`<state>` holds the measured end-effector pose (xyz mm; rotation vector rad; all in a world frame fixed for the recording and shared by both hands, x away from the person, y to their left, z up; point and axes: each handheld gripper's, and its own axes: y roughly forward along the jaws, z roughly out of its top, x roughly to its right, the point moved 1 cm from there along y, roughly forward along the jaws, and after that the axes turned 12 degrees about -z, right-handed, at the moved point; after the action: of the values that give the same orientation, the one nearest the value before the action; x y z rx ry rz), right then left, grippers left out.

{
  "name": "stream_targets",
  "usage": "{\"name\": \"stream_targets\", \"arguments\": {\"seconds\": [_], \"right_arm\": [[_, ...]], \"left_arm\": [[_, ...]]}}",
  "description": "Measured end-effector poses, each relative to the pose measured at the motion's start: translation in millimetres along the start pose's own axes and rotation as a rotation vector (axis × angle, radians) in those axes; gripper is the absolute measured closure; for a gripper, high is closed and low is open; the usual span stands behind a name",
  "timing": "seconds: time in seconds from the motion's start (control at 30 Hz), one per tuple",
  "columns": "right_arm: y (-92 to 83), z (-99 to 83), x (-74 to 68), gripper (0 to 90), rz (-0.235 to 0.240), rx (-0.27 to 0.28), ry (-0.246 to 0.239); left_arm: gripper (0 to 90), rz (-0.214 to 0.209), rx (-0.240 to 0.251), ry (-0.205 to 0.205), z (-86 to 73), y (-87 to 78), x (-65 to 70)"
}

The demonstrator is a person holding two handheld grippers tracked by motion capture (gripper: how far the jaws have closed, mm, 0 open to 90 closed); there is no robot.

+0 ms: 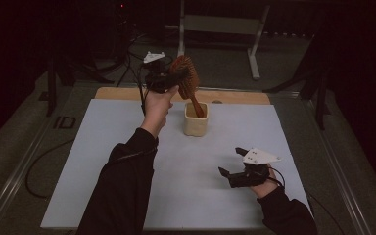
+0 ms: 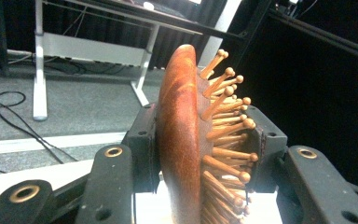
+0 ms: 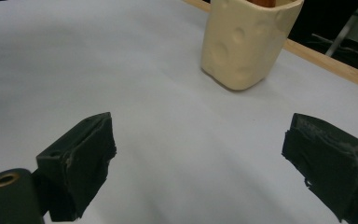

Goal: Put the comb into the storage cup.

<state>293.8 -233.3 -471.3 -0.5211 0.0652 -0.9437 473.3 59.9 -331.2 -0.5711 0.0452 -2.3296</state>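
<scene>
The left gripper (image 1: pixel 169 78) is clamped on the head of a wooden hairbrush (image 1: pixel 187 81) — one jaw on the smooth, shiny red-brown back, the other on the side with the pins. The brush stands tall and leans a little: its oval head is up high, near the far edge of the tabletop (image 1: pixel 127 147), and its thin handle points down into a cream cup (image 1: pixel 196 122). In the left gripper view the hairbrush (image 2: pixel 182 140) is seen edge-on, and the pins are pale wooden sticks with little round balls on the tips.

The cup has a squarish shape with rounded corners and shallow dents in its glossy wall. It sits on the white sheet near the middle of the far edge.

The right gripper (image 1: pixel 232 164) rests low by the near right corner — its jaws stand wide apart, with nothing between them.
</scene>
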Motion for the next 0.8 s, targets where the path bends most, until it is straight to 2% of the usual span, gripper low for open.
{"name": "stream_targets", "arguments": {"seconds": [0.13, 0.4, 0.53, 0.8], "right_arm": [[-0.3, -0.4, 0.7, 8.0, 0.002, -0.003, 0.0], [1.4, -1.5, 0.2, 8.0, 0.002, -0.004, -0.002], [1.9, -1.9, 0.5, 8.0, 0.006, -0.002, 0.002], [2.3, -2.3, 1.2, 8.0, 0.008, -0.003, 0.0]], "left_arm": [[55.3, 0.012, -0.011, -0.013, -6.1, 4.8, -4.0], [55.3, 0.01, -0.021, -0.026, -16.3, 8.5, -11.5], [55.2, 0.016, -0.018, -0.049, -21.2, 9.2, -16.3], [55.2, 0.014, -0.04, -0.062, -31.8, 17.2, -21.4]]}}
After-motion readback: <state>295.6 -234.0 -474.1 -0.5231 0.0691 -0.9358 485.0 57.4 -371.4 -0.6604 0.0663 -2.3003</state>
